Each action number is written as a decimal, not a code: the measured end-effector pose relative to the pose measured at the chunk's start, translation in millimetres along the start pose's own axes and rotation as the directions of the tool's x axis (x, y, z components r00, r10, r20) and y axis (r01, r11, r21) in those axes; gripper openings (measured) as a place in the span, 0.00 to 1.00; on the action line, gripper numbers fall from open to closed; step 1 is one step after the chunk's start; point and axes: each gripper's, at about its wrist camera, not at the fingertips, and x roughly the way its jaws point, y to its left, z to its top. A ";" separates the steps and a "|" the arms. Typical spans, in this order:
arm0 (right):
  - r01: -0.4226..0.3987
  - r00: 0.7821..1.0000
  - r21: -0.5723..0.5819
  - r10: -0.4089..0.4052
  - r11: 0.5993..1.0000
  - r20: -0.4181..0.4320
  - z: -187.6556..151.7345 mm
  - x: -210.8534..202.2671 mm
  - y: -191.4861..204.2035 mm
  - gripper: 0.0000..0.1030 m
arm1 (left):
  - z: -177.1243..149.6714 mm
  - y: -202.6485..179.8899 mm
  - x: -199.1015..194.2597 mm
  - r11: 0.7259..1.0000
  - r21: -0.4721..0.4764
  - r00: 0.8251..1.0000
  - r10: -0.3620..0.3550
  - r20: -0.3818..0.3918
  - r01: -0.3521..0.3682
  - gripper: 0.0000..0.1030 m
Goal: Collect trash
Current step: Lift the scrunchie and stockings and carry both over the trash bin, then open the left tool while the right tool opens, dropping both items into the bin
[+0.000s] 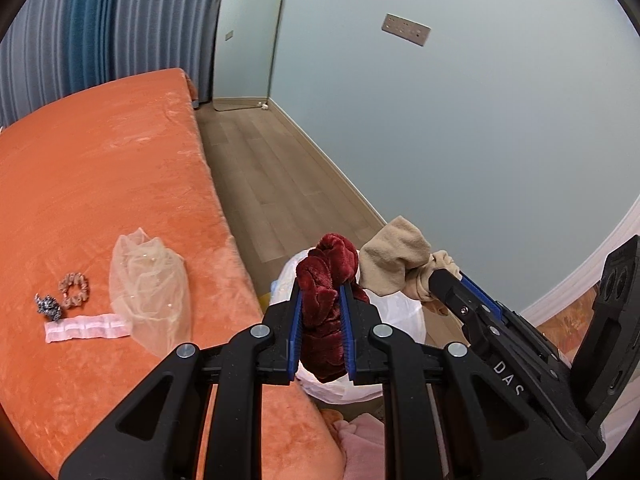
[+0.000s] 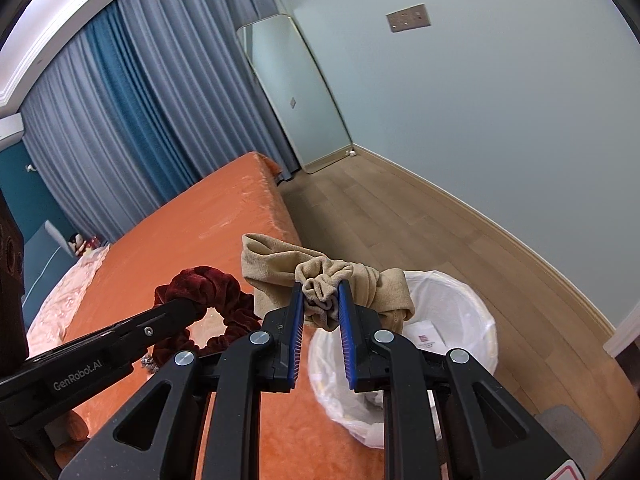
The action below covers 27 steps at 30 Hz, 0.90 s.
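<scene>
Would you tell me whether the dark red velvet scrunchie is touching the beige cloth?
Cannot tell. In the left wrist view the dark red velvet scrunchie overlaps the beige cloth; the right wrist view shows them meeting edge to edge.

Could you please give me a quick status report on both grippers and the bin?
Left gripper shut on red scrunchie. Right gripper shut on beige cloth. Both near lined bin; nothing blocking its mouth.
</scene>
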 end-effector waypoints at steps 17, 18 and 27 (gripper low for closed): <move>0.050 0.999 0.067 -0.049 0.997 -0.011 -9.0 4.1 -46.2 0.16 | -1.0 -43.7 43.4 0.997 0.058 0.997 -0.045 -0.063 0.048 0.16; 0.051 0.999 0.070 -0.051 0.996 -0.013 -8.6 5.1 -48.5 0.16 | -1.2 -45.1 45.0 0.997 0.059 0.997 -0.046 -0.066 0.050 0.17; 0.065 0.998 0.082 -0.063 0.995 -0.026 -7.8 15.4 -52.1 0.21 | -3.0 -49.9 60.1 0.996 0.056 0.995 -0.062 -0.077 0.067 0.28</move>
